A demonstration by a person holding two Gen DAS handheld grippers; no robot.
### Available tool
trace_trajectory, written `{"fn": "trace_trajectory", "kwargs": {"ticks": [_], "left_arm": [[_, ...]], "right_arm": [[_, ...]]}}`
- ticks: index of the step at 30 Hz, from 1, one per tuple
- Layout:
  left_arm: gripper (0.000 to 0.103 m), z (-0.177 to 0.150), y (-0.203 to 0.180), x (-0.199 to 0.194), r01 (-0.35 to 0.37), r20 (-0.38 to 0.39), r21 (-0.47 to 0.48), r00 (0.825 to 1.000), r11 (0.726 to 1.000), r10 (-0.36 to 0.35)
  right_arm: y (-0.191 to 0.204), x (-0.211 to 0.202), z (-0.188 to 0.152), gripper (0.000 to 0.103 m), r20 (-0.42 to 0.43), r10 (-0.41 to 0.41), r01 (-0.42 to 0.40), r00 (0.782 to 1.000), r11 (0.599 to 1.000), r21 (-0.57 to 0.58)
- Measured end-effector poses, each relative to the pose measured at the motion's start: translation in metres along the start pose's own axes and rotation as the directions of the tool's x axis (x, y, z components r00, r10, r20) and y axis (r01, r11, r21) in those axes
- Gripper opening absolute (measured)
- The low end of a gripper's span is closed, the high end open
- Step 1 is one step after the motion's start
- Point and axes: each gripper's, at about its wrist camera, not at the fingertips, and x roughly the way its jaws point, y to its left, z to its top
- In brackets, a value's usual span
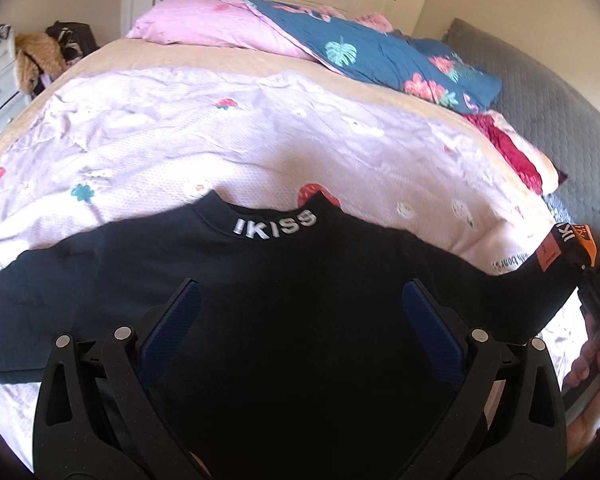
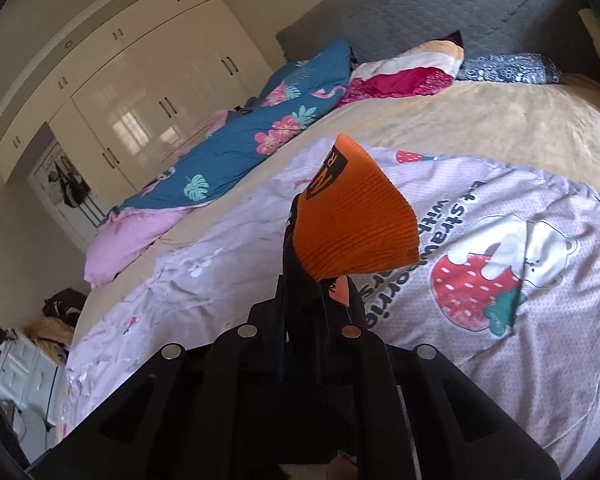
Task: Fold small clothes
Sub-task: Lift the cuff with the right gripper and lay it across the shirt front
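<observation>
We take the black top (image 1: 284, 280) as our landmark; it lies spread, back side up, on the pale strawberry-print sheet (image 1: 204, 128) that covers the bed (image 2: 480, 120), with its white-lettered collar (image 1: 274, 226) pointing away from us.

At its left, one sleeve (image 1: 28, 280) reaches out flat on the sheet, with no fold in it. Over the middle of the top hangs our left gripper (image 1: 300, 312): its blue pads (image 1: 432, 320) stand wide apart, one to each side of the dark cloth, and we see nothing pinched between them, so it holds nothing.

At the top's right end, the other sleeve runs out to its orange cuff (image 2: 356, 216), and there our right gripper (image 2: 320, 292) has its jaws pressed together on the sleeve just behind that cuff, which fans out beyond the fingertips. The cuff looks raised clear of the sheet.

We judge the fold to be only starting. The body shows no crease. Left to do, as we read it: bring the held sleeve across the back, then the left one, then double the body. Beyond the top, the floral quilt (image 1: 380, 56) and pillows (image 2: 404, 72) lie well apart from it.
</observation>
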Motion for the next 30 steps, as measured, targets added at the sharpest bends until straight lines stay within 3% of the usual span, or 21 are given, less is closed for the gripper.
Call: {"fn": "trace_trajectory", "kwargs": {"ticks": [6, 10, 18, 30], "left_arm": [[0.095, 0.002, 0.021, -0.008, 0.03, 0.003, -0.09, 1.0, 0.995, -0.03], [0.095, 0.003, 0.034, -0.012, 0.011, 0.015, -0.116, 1.0, 0.993, -0.01], [0.095, 0.001, 0.053, -0.021, 0.044, 0.029, -0.158, 0.999, 0.986, -0.04], [0.095, -0.009, 0.074, -0.012, 0.157, -0.001, -0.254, 0.987, 0.954, -0.163]], "right_arm": [[0.044, -0.005, -0.017, 0.009, -0.033, 0.092, -0.095, 0.995, 0.991, -0.099], [0.063, -0.008, -0.025, 0.009, -0.041, 0.128, -0.133, 0.991, 0.98, -0.146], [0.098, -0.005, -0.048, 0.01, -0.093, 0.169, -0.187, 0.981, 0.95, -0.25], [0.142, 0.017, -0.099, 0.012, -0.216, 0.178, -0.254, 0.96, 0.879, -0.403]]}}
